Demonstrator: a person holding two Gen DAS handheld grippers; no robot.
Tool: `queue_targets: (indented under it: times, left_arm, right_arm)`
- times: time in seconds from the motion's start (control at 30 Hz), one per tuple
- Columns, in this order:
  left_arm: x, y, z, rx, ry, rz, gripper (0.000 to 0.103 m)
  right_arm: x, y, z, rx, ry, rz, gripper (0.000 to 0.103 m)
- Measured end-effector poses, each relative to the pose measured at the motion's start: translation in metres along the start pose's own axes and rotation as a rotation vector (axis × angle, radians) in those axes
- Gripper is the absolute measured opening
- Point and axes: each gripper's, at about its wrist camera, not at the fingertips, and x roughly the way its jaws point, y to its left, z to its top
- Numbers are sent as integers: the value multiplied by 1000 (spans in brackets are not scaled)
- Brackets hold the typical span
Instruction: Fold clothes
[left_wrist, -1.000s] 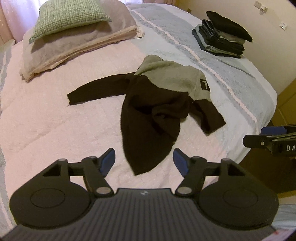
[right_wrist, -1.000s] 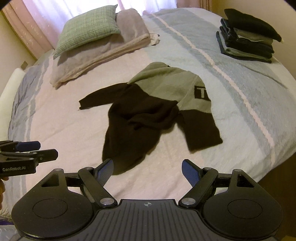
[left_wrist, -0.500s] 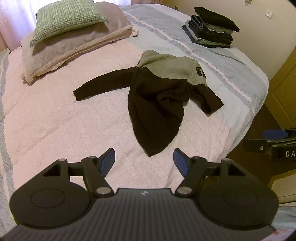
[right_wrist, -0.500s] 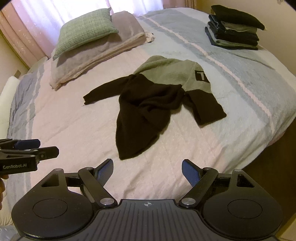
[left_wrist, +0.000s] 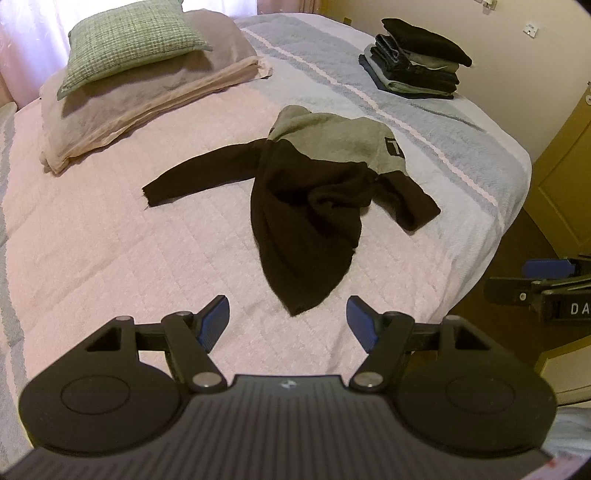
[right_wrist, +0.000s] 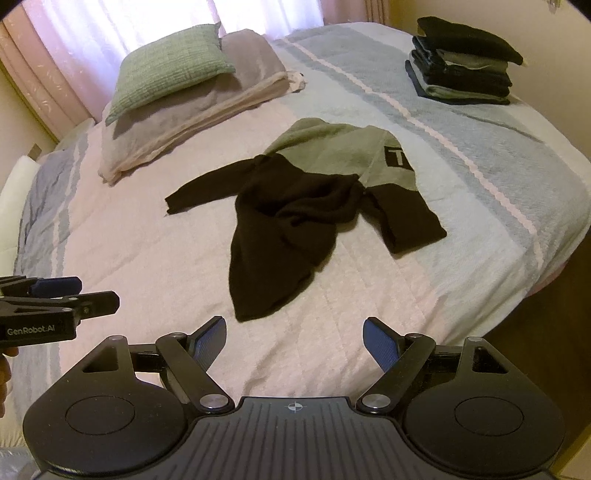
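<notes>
Lying crumpled mid-bed, the black and grey sweater (left_wrist: 306, 206) is untouched. Both the left gripper (left_wrist: 288, 319) and right gripper (right_wrist: 294, 339) hang empty, jaws apart. Best spread it flat first, pulling the bunched body and sleeves straight.

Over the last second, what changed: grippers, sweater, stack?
Both grippers drew back from the bed: the sweater sits farther and higher in each view. Left gripper and right gripper open, empty. Sweater, folded stack and pillows unmoved.
</notes>
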Motion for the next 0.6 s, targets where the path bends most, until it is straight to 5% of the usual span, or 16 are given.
queue_targets:
  times: [0.3,0.6]
  left_arm:
    - [47,-31,34,-45,37,-13,67]
    - [149,-114,93,-128,85,-23,69]
  right_arm:
    - [19,-73,36,39,15,-15,78]
    - [62,-206,103,22,78,-39,78]
